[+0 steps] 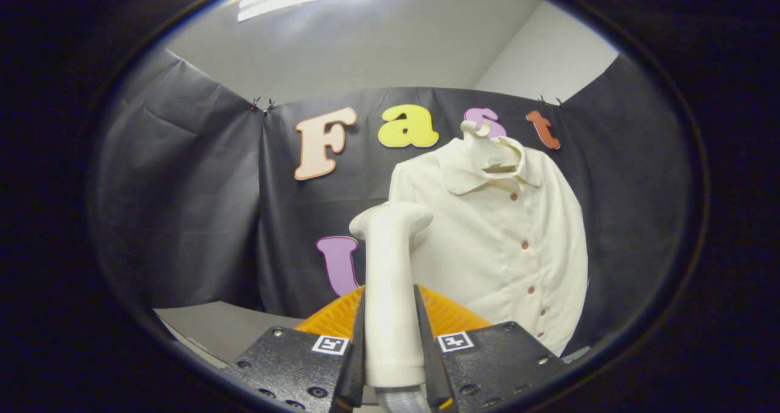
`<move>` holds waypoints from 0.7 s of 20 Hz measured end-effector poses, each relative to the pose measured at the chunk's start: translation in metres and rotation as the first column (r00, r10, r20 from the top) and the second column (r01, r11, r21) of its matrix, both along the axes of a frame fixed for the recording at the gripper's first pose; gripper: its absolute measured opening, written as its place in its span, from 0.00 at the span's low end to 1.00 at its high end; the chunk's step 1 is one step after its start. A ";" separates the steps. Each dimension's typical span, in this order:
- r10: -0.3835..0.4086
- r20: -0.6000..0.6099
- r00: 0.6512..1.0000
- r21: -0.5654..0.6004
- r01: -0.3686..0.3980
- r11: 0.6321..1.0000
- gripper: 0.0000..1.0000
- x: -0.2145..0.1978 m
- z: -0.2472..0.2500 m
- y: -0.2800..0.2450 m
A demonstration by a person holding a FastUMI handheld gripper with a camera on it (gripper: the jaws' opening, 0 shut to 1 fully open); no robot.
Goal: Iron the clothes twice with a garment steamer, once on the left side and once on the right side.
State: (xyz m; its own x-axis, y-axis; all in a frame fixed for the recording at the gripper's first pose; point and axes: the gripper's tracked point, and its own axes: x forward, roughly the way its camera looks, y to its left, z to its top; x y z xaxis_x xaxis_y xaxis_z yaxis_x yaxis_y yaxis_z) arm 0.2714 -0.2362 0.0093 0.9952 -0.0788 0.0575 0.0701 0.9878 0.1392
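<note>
A cream button-up shirt (506,242) hangs on a pale mannequin neck or hanger (481,139) in front of the black cloth wall. My gripper (393,364) is shut on the white garment steamer (390,279), both fingers pressed against its upright handle. The steamer's head sits at the top, just short of the shirt's left side as I see it, overlapping its lower sleeve edge. Whether the head touches the fabric I cannot tell.
An orange ribbed basket or stand (451,315) sits just beyond the fingers, behind the steamer handle. A grey tabletop (225,328) lies to the left of it. Black cloth walls close the booth on three sides.
</note>
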 end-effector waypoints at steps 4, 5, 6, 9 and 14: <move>-0.028 0.037 0.999 0.012 0.027 1.000 0.39 0.010 0.003 -0.032; -0.033 0.038 0.999 0.018 0.032 0.999 0.39 0.013 0.000 -0.040; -0.037 0.033 0.999 0.024 0.036 0.999 0.39 0.017 -0.005 -0.046; -0.026 0.035 0.999 0.033 0.025 0.999 0.39 0.025 -0.017 -0.055; -0.009 0.016 1.000 0.059 0.008 0.998 0.39 0.027 -0.047 -0.062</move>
State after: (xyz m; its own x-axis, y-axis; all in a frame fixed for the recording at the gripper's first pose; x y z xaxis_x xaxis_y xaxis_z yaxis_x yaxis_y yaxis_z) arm 0.2979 -0.2981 -0.0378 0.9934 -0.0912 0.0688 0.0760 0.9773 0.1978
